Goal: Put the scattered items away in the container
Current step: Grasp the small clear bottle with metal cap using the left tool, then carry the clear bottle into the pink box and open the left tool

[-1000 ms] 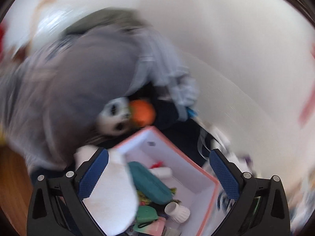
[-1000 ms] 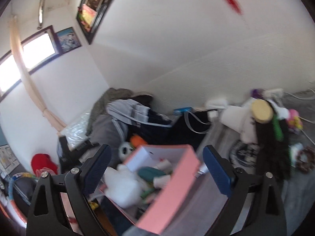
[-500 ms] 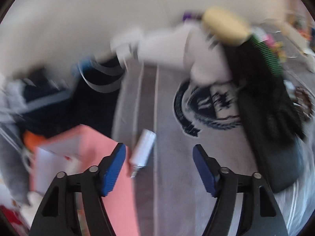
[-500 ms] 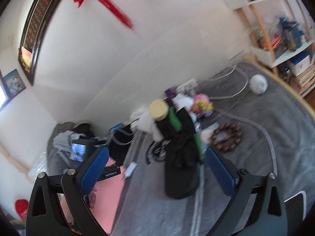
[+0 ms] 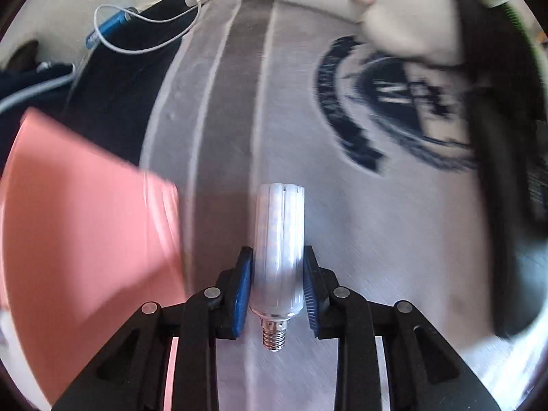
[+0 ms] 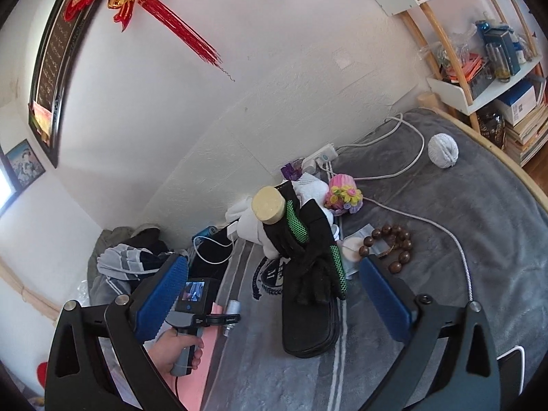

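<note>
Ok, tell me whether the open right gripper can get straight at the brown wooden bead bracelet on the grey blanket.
Probably yes: the bracelet lies uncovered ahead of the open right gripper, with nothing on top.

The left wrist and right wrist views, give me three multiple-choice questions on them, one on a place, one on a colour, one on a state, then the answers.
1. Where does the LED bulb lie?
A. inside the pink box
B. on the grey blanket beside the pink box
C. on the wall shelf

2. What colour are the pads on the jaws?
A. blue
B. red
C. yellow

3. How do the right gripper's jaws stand?
A. clamped on the bead bracelet
B. wide apart with nothing held
C. shut on the black glove

Answers:
1 B: the bulb rests on the grey blanket, right of the pink box, with the left gripper's jaws closing around it.
2 A: both views show blue pads.
3 B: the jaws are spread over the black glove without touching it.
</note>
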Motion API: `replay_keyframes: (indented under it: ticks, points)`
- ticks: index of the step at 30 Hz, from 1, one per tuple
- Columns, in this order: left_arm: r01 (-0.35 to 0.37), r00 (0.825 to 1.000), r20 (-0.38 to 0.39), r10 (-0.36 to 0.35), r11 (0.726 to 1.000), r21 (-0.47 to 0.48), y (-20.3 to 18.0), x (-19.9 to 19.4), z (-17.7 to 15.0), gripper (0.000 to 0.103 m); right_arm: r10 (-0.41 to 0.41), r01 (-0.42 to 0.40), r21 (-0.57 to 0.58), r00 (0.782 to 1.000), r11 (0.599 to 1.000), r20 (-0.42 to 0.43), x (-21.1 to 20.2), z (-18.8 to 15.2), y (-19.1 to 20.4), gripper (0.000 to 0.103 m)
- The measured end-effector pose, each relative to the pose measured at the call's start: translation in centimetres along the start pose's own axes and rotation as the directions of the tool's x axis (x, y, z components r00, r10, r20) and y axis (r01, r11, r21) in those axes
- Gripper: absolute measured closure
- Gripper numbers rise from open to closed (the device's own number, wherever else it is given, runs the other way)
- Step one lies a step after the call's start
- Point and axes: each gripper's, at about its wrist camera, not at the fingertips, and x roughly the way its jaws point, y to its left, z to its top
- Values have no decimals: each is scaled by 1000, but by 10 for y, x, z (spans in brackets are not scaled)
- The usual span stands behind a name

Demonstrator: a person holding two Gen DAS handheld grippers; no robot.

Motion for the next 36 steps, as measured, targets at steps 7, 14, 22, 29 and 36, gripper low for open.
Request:
replay_keyframes:
  ticks: [7,14,22,29,36]
  points:
    - [295,954,57,-293,955,-23,-17,-77,-103,79,-15,16,18,1000,1000,-22,6,-6,-2,2]
    - [582,813,-1,-583,812,-40,-66,-106,-239,79,-46,51,90,997,995,-62,15,-15,-18,2]
    - [526,783,448,-432,844,-104,43,-241,-195,78,-49,62,117,993,991,-108,17,-29,-20,2]
    - [502,810,548,-210,732,-461,198,-242,-141,0,-72,78,47,989,996,-127,24,-38,-6,2]
    - [505,858,436,-271,603,-618,206,-156,-179,1,-135,146,72,981,987,-140,33,-41,-23,2]
